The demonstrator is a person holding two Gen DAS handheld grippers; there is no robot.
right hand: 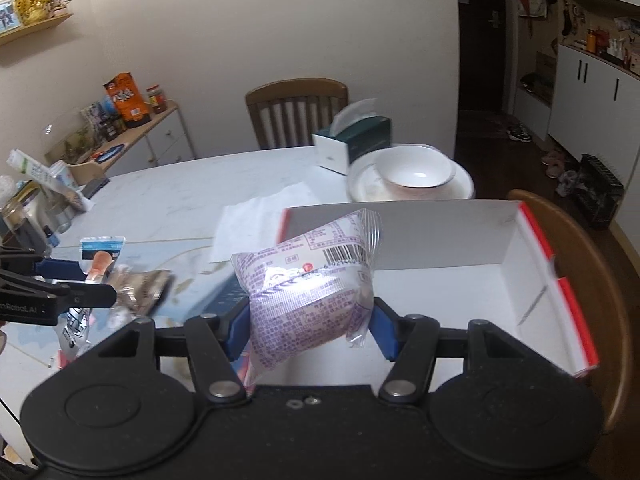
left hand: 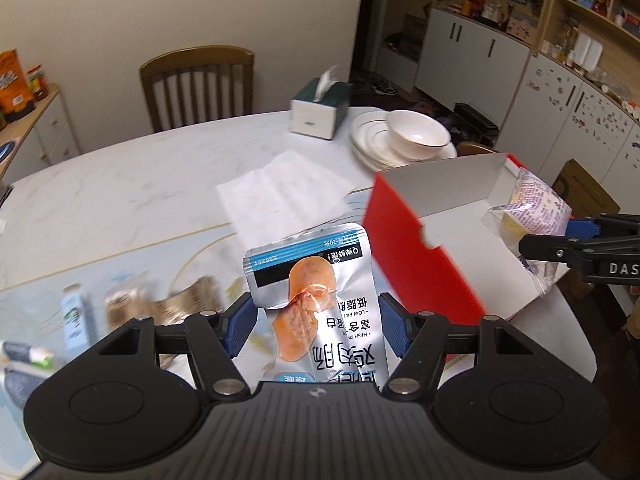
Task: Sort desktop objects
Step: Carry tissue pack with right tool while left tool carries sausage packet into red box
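I have the left claw (left hand: 316,320) clamped on a silver foil sausage pouch with a blue band (left hand: 310,280), gripped low on its sides, so most of the pouch stands free above the pads. My right claw (right hand: 310,320) is clamped on a clear, purple-printed plastic snack packet (right hand: 308,280), and that one hangs over the open white cardboard box with red outer walls (right hand: 440,232). The sausage pouch is short of the box, just beside its red wall (left hand: 400,248). My worry is that slick foil sliding out of the pads, or its floppy top catching on the red wall and folding as I bring it across. The box looks light, so a knock could push it toward the marble-patterned white table (left hand: 120,192) edge. The two claws could also collide if both go in together
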